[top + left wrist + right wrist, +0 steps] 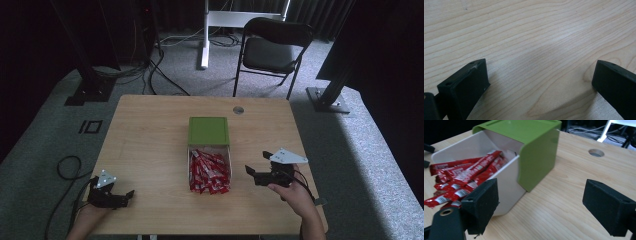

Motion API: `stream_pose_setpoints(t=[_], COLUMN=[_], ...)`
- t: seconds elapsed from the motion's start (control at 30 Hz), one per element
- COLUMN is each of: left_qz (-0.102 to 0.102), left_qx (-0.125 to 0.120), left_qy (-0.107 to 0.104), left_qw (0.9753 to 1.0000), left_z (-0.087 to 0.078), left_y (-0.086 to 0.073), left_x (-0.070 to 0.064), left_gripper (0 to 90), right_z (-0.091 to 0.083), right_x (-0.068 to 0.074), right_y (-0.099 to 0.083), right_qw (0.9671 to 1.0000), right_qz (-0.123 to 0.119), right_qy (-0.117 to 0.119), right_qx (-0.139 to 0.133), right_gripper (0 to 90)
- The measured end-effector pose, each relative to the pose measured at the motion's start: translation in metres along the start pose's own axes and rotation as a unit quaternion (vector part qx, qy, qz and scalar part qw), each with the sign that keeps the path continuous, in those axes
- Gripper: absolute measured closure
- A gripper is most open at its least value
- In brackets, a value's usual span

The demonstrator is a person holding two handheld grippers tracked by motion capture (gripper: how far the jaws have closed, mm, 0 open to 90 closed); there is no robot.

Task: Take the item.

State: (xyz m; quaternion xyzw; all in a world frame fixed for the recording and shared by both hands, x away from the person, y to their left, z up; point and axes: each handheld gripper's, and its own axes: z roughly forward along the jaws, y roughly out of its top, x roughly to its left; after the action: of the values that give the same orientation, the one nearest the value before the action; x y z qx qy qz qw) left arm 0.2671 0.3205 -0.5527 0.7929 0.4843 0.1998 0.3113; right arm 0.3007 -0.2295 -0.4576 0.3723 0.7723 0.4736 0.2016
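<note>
floor: grey carpet | furniture: wooden table, black folding chair | backdrop: dark curtains

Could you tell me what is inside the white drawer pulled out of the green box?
The white drawer holds red sachets. Its back end, under the green box, is covered.
</note>
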Motion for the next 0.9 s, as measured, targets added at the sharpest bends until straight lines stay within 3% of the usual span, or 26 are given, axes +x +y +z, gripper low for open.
stream_pose_setpoints(t=[0.2, 0.9], left_qz=[0.0, 0.0], left_qx=[0.0, 0.0], left_qy=[0.0, 0.0], left_qw=[1.0, 1.0], left_z=[0.0, 0.0], left_y=[0.0, 0.0], left_x=[0.0, 0.0], left_gripper=[1.4, 1.4], right_z=[0.007, 0.035], right_x=[0.01, 0.038], right_y=[0.013, 0.033], right_qw=[0.9997, 0.9973], right_qz=[-0.015, -0.038], right_qy=[0.019, 0.062], right_qx=[-0.007, -0.01], right_gripper=[13.1, 13.2])
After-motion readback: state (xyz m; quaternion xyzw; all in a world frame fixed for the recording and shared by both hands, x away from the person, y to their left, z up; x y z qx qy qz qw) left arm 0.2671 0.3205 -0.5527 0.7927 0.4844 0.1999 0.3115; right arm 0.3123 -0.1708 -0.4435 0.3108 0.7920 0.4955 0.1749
